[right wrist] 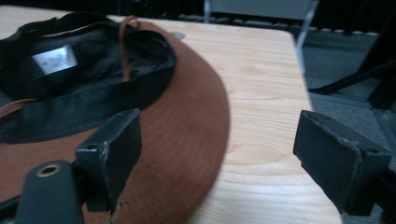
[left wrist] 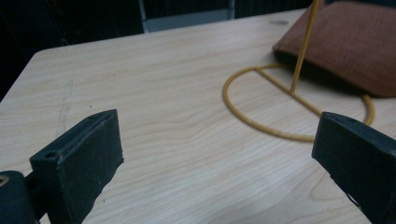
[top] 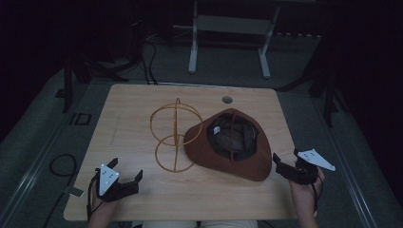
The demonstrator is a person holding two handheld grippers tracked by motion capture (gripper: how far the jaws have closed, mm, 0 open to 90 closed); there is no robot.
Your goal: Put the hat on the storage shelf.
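A brown wide-brimmed hat (top: pixel 228 145) lies upside down on the wooden table (top: pixel 133 109), its dark lining and a white label facing up (right wrist: pixel 53 60). Beside it on the left stands a yellow wire hat stand (top: pixel 175 135), with its ring base (left wrist: pixel 261 121) flat on the table and partly under the brim (left wrist: pixel 345 42). My left gripper (top: pixel 124 183) is open near the front left edge, well short of the stand. My right gripper (top: pixel 283 166) is open at the hat's right brim edge (right wrist: pixel 196 126), one jaw over the brim.
A round grommet hole (top: pixel 227 99) sits near the table's far edge. Beyond the table stands a white metal frame (top: pixel 228 38) on a grey floor. A black cable (top: pixel 62 164) loops on the floor at the left.
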